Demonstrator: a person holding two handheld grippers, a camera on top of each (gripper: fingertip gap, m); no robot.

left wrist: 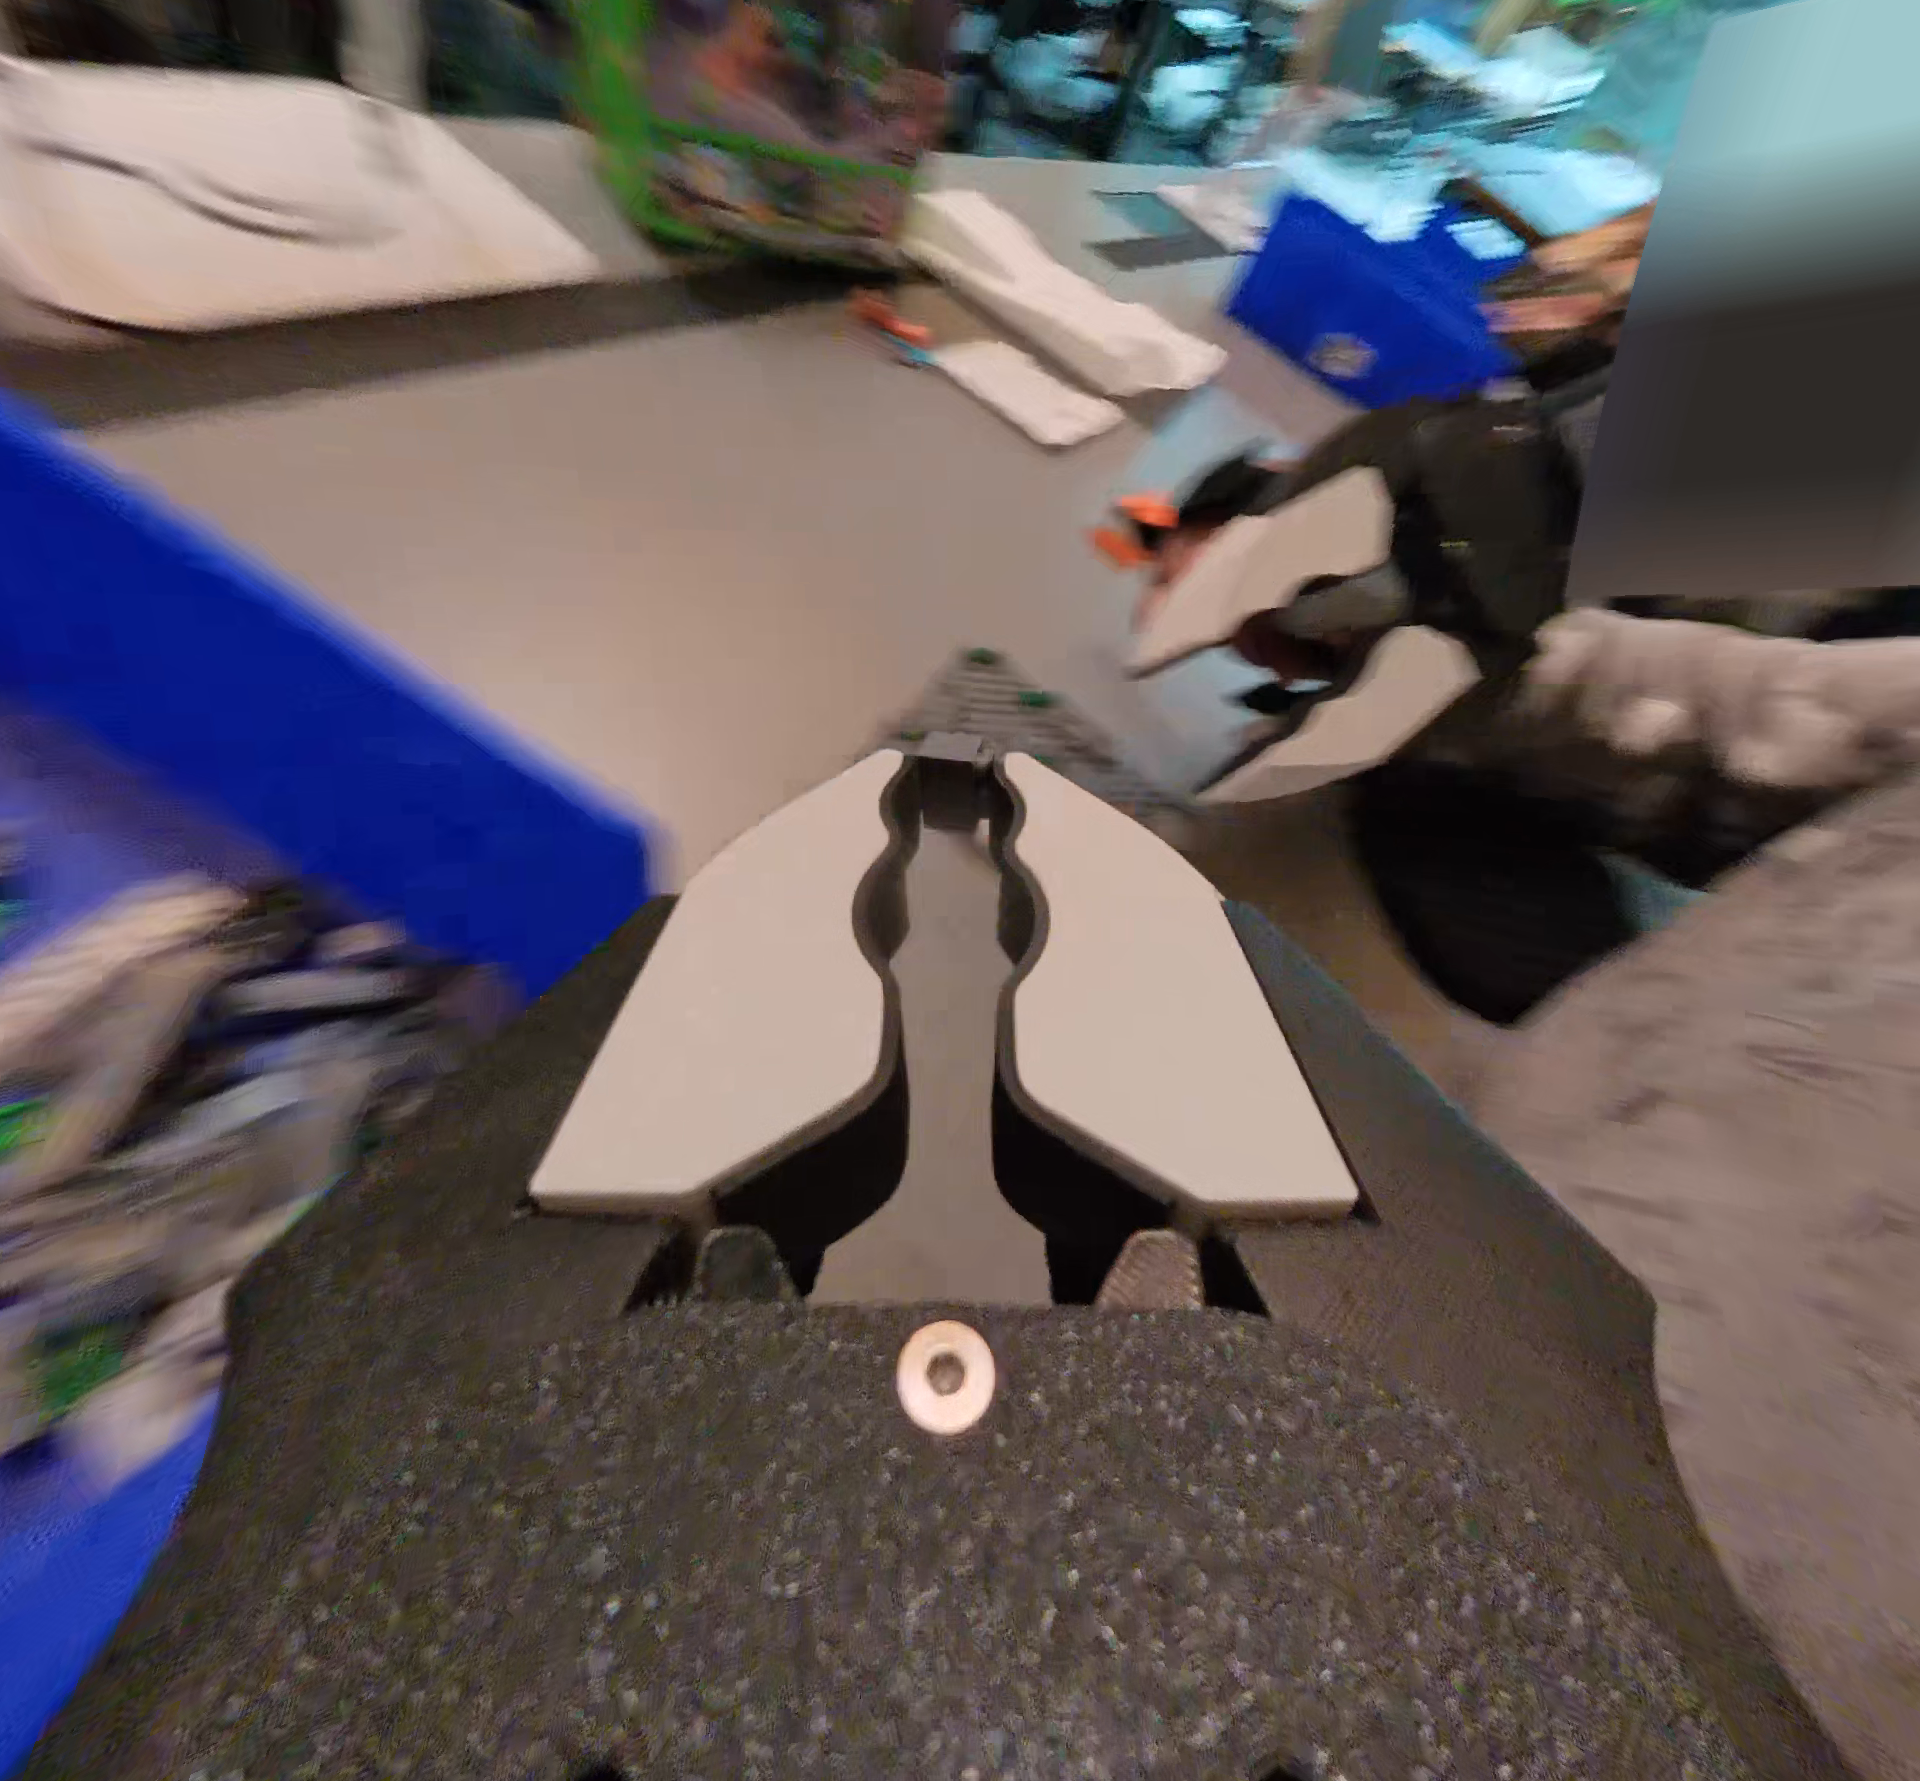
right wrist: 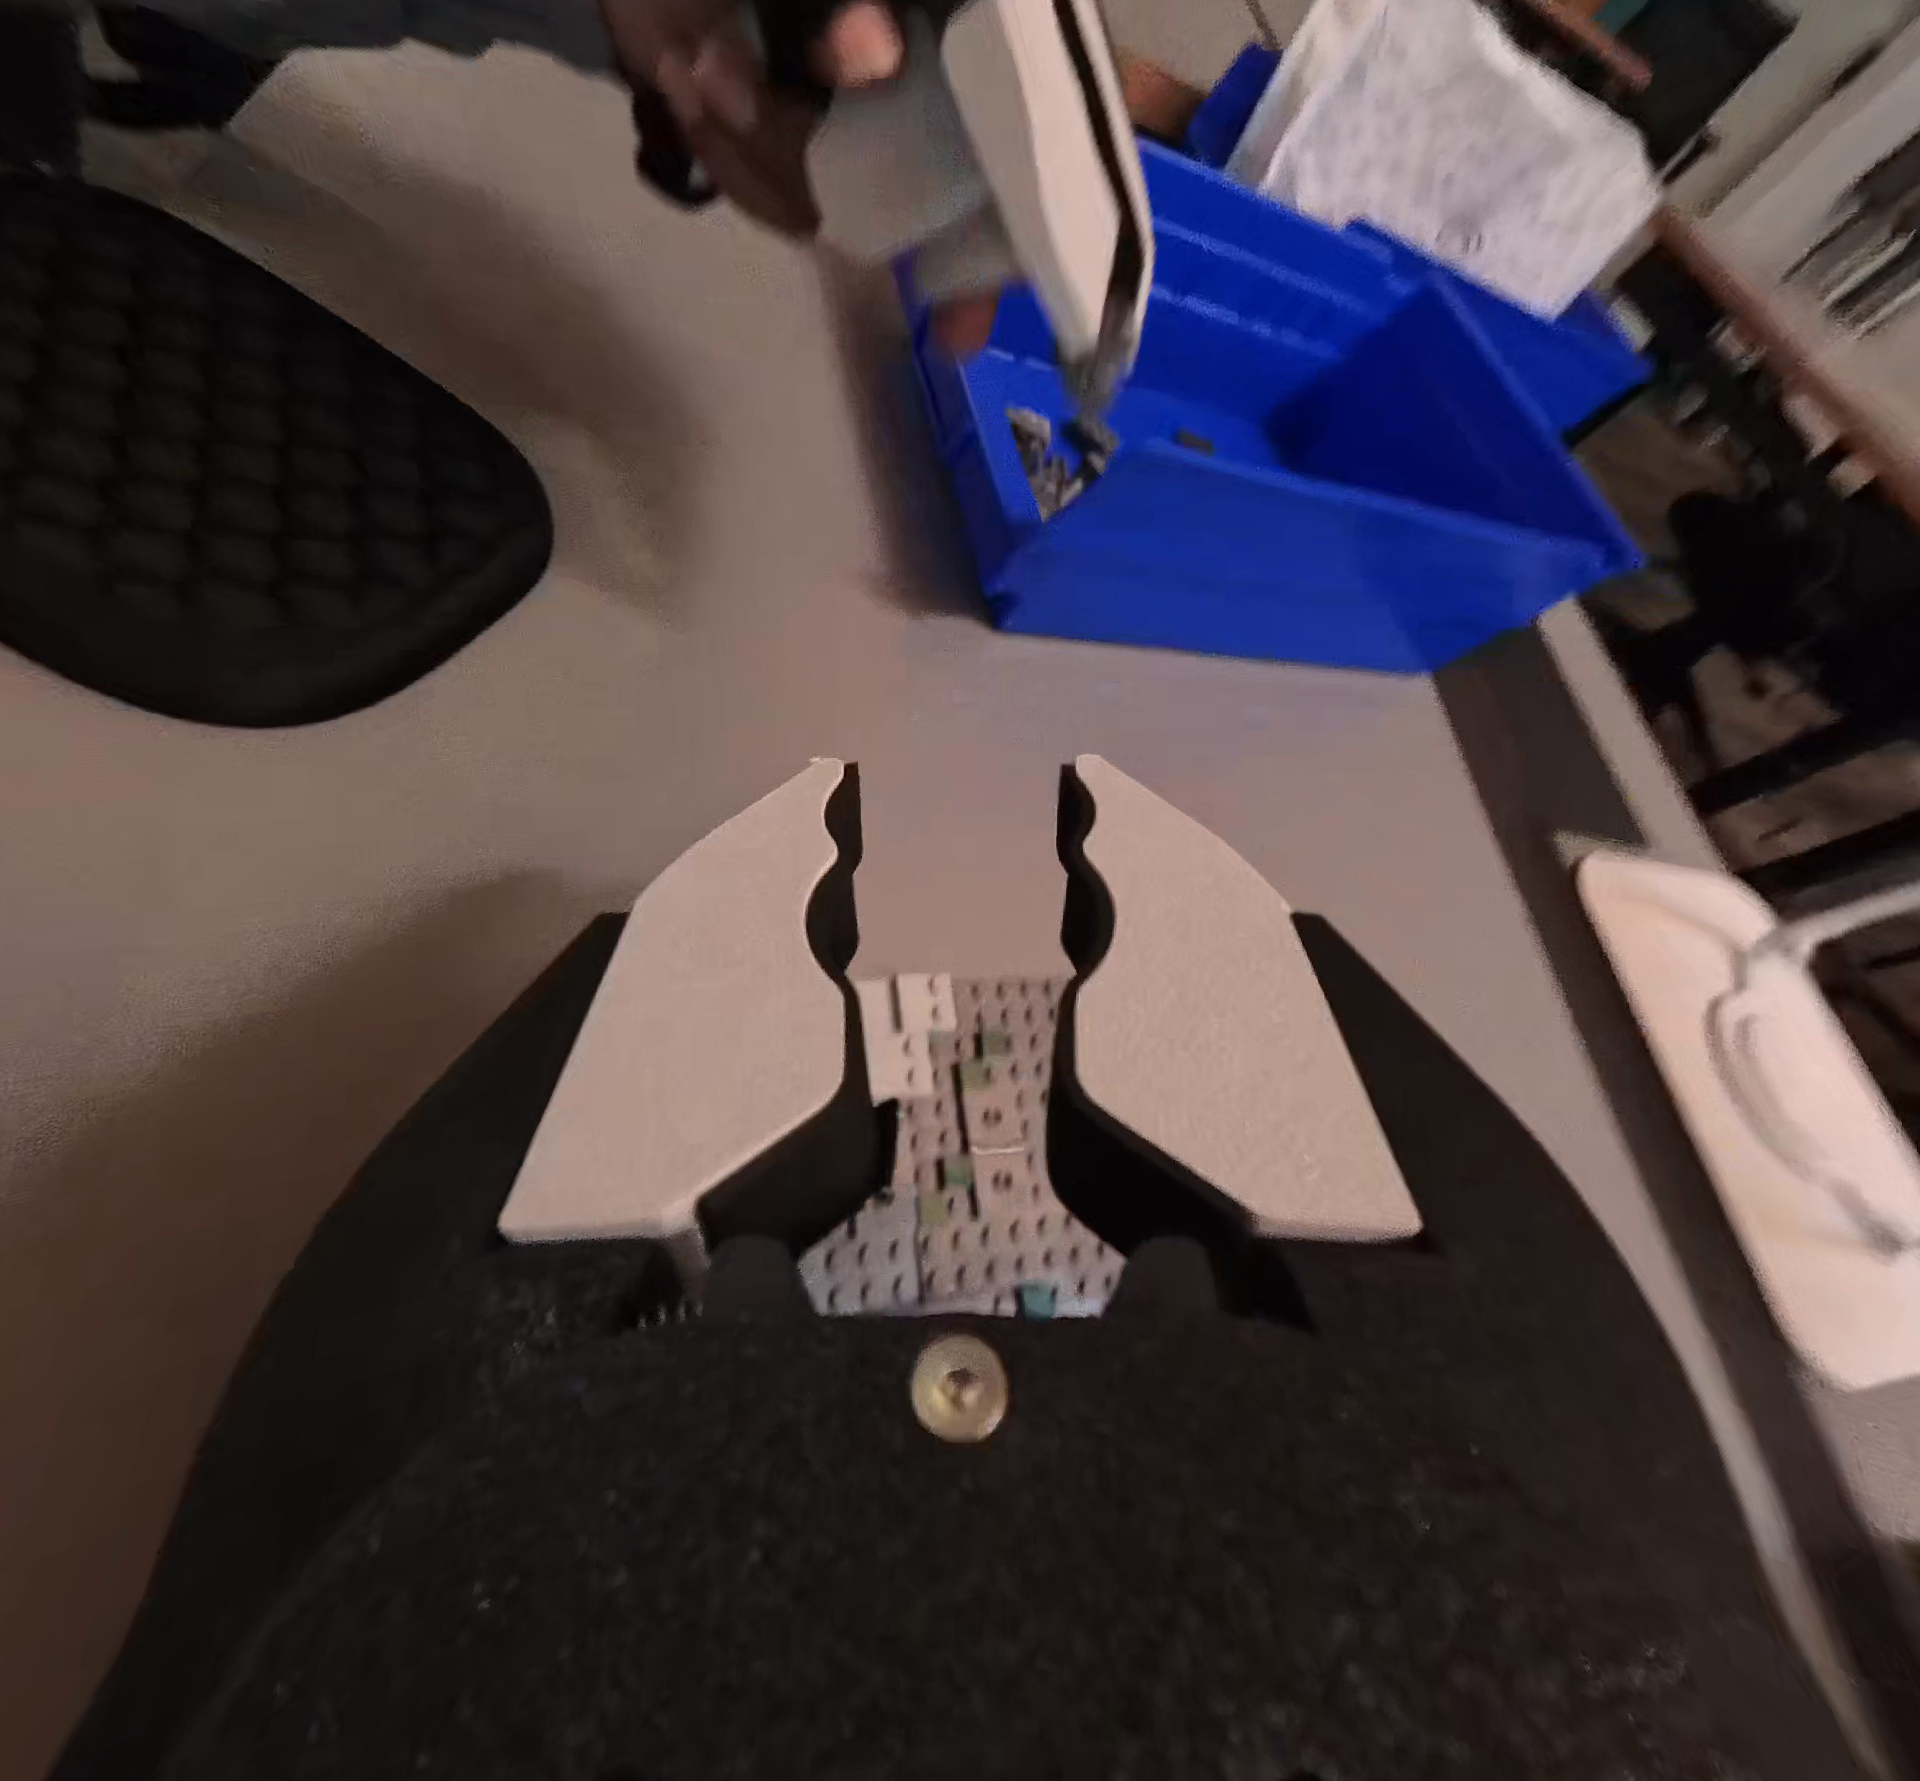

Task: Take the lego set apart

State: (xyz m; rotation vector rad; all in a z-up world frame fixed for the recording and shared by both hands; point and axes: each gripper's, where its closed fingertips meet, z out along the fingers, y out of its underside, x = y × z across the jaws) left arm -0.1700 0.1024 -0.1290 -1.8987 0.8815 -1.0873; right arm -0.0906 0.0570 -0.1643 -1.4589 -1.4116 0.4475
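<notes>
claws two: left claw (left wrist: pixel 948 775) clenched on one dark brick (left wrist: pixel 948 791), right claw (right wrist: pixel 958 775) released

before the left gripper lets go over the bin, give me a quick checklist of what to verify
1. Left gripper shut on a small grey piece: ok.
2. Its tips over the blue bin, as the right wrist view shows: ok.
3. Bin compartment already holds loose pieces, room left: ok.
4. Right gripper open and empty: ok.
5. Grey baseplate lies under the right gripper, pieces still on it: ok.
6. Whether the held piece sits square in the fingers: cannot tell, blurred.
</notes>
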